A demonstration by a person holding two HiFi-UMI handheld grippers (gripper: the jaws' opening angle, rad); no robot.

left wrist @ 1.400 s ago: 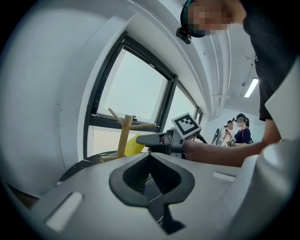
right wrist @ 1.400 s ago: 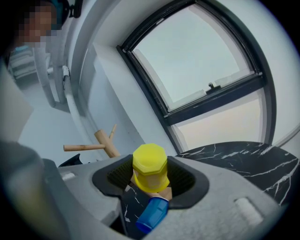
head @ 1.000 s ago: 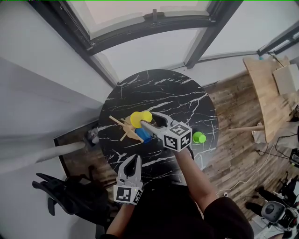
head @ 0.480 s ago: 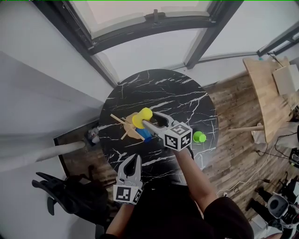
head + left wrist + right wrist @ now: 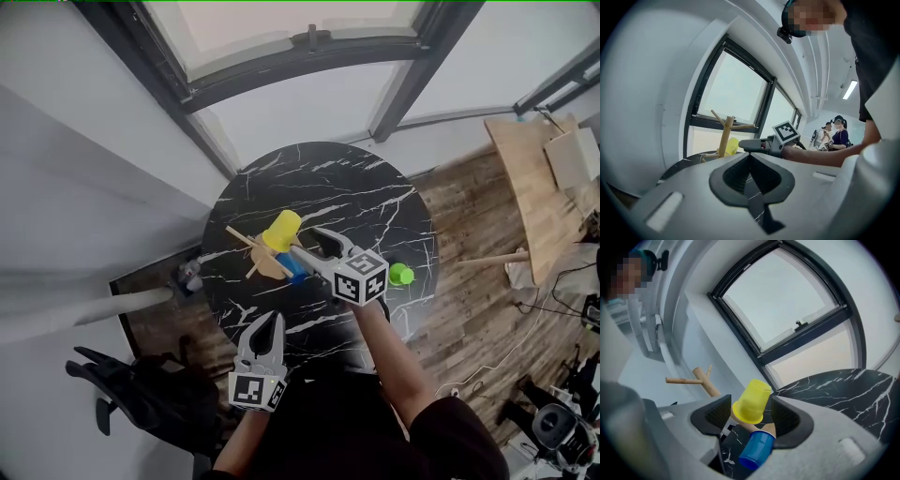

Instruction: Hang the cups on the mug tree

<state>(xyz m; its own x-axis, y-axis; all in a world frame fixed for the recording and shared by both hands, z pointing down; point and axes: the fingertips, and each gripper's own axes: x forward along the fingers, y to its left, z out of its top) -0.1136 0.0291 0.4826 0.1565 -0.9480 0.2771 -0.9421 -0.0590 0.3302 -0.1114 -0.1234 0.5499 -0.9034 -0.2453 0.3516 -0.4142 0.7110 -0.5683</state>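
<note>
A round black marble tabletop stands under a window. On it, the mug tree carries a yellow cup and a blue cup. The right gripper has just been opening, its jaws wide around the yellow cup without pressing it. The left gripper is closed and empty. A green cup sits apart.

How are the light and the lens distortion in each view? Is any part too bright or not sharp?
Head view: even daylight and sharp, but the window frame is bowed by the wide lens. Left gripper view: strong fisheye with dark corners; the window is washed out and the mug tree stands against the bright glass. Right gripper view: same fisheye; the yellow cup and blue cup are sharp and evenly lit.
</note>
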